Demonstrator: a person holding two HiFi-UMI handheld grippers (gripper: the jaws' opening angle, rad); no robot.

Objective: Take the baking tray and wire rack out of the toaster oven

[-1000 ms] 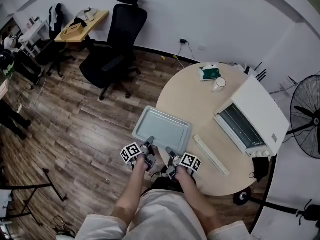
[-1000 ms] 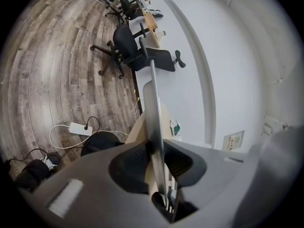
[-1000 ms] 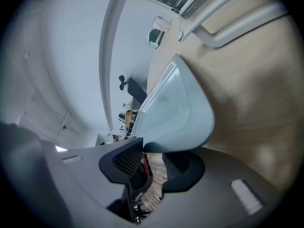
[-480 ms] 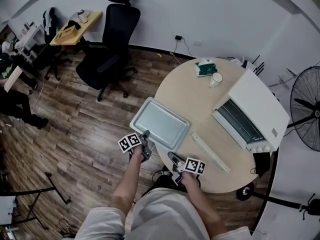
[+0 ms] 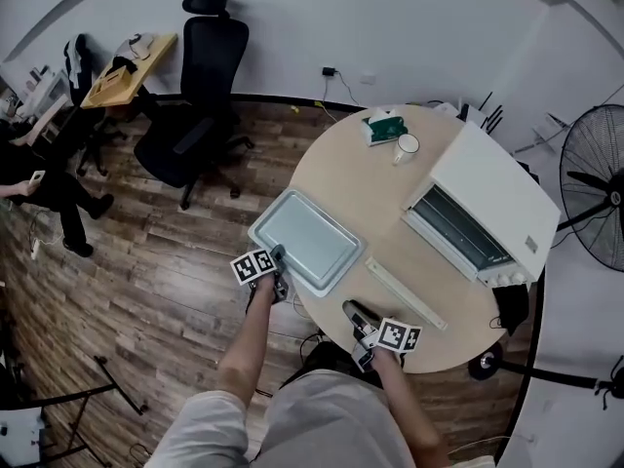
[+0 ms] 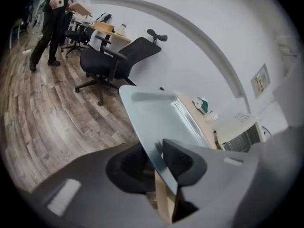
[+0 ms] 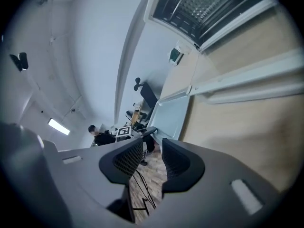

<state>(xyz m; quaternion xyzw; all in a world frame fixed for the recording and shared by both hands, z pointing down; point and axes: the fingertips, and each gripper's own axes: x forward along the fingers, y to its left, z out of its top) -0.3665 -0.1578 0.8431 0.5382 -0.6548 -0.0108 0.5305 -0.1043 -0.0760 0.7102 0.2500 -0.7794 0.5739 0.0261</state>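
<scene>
The silver baking tray (image 5: pixel 302 237) lies flat on the round table (image 5: pixel 370 193), its left part hanging past the table's edge. My left gripper (image 5: pixel 278 258) is at the tray's near left rim. In the left gripper view the tray (image 6: pixel 156 118) has its rim between the opening jaws of this gripper (image 6: pixel 154 153), with a gap at one pad. My right gripper (image 5: pixel 353 312) hovers open and empty over the table's near edge, apart from the tray (image 7: pixel 173 115). The white toaster oven (image 5: pixel 497 203) stands at the right; a wire grid shows in its dark front (image 7: pixel 209 4).
A long white bar (image 5: pixel 405 292) lies on the table between the tray and the oven. A mug (image 5: pixel 405 146) and a green box (image 5: pixel 383 125) sit at the far side. A black office chair (image 5: pixel 195 115), a fan (image 5: pixel 595 178) and a person (image 5: pixel 49 188) stand off the table.
My right gripper has come off the tray's near rim and drawn back to the right, rising. My left gripper has rolled and stayed at the tray's rim.
</scene>
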